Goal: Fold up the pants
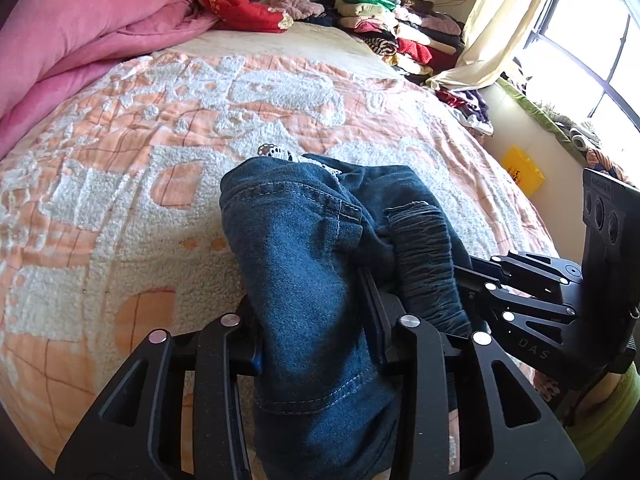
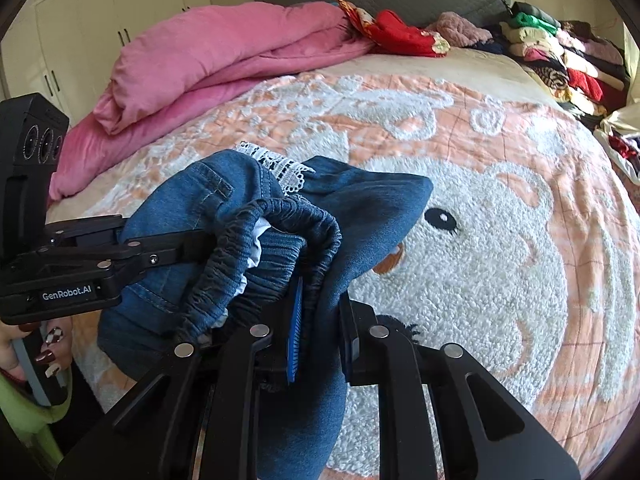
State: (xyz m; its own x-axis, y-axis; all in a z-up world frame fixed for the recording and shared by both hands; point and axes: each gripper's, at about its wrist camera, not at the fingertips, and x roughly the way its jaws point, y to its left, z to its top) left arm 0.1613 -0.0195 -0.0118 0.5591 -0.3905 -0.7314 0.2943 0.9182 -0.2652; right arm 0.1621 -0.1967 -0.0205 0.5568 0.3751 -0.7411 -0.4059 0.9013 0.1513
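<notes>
The blue denim pants hang bunched above the bed, with white lace trim showing at the top. My left gripper is shut on a thick fold of denim. In the left wrist view my right gripper comes in from the right, beside the gathered elastic waistband. In the right wrist view my right gripper is shut on the pants at the waistband, its blue pad pressed against the cloth. My left gripper reaches into the bundle from the left, and a hand holds its grip.
The bed cover is peach with fluffy white patterns. A pink quilt is heaped at the far left, with a red garment by the headboard. Stacks of folded clothes line the far right corner. A window and curtain are on the right.
</notes>
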